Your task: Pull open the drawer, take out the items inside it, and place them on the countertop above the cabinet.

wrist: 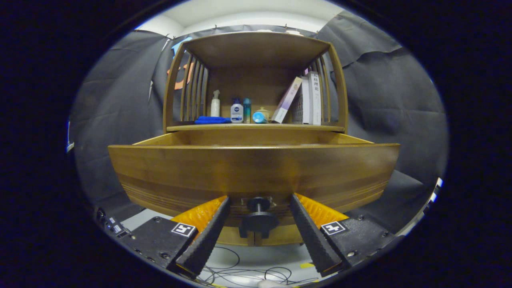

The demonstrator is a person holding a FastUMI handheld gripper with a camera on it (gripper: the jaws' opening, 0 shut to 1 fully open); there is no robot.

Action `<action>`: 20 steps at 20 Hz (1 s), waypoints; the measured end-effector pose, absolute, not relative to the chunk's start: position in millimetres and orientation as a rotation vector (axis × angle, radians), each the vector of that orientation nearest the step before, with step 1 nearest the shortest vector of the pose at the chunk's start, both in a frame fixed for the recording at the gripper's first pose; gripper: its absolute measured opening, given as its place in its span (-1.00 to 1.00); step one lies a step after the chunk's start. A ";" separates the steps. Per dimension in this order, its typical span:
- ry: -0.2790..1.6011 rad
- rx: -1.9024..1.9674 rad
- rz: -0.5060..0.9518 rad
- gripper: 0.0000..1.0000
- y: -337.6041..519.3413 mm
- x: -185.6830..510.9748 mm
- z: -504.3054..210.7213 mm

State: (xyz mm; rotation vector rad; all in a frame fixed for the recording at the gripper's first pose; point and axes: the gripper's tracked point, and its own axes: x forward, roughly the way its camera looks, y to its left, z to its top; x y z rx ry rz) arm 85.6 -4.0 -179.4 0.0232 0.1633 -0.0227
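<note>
A wooden drawer (252,168) stands pulled out of the cabinet, its broad front panel facing me. Its round dark knob (258,218) sits low on the panel, between my two fingers with a gap on each side. My gripper (259,202) is open, fingertips close to the drawer front on either side of the knob. The drawer's inside is hidden behind its front panel. Above it lies the countertop (304,127) of the cabinet, under a wooden hood.
On the countertop stand a blue cloth (212,119), a white spray bottle (215,105), small bottles (237,112) and a jar (263,113), with leaning books (308,100) at the right. Cables (248,274) lie on the floor below.
</note>
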 end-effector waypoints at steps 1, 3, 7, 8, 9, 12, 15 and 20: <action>0.161 0.026 -0.021 0.98 -4.2 88.4 -178.2; 0.166 0.010 -0.024 0.98 -5.0 97.7 -177.1; 0.178 0.014 -0.023 0.98 -4.0 117.8 -172.9; 0.178 0.011 -0.024 0.98 -3.6 123.2 -172.4; 0.183 0.013 -0.023 0.98 -3.7 128.4 -171.3; 0.168 0.023 -0.026 0.98 -2.5 143.9 -162.0; 0.198 0.036 -0.036 0.97 -0.7 161.3 -162.7; 0.201 0.037 -0.052 0.97 1.7 186.2 -158.1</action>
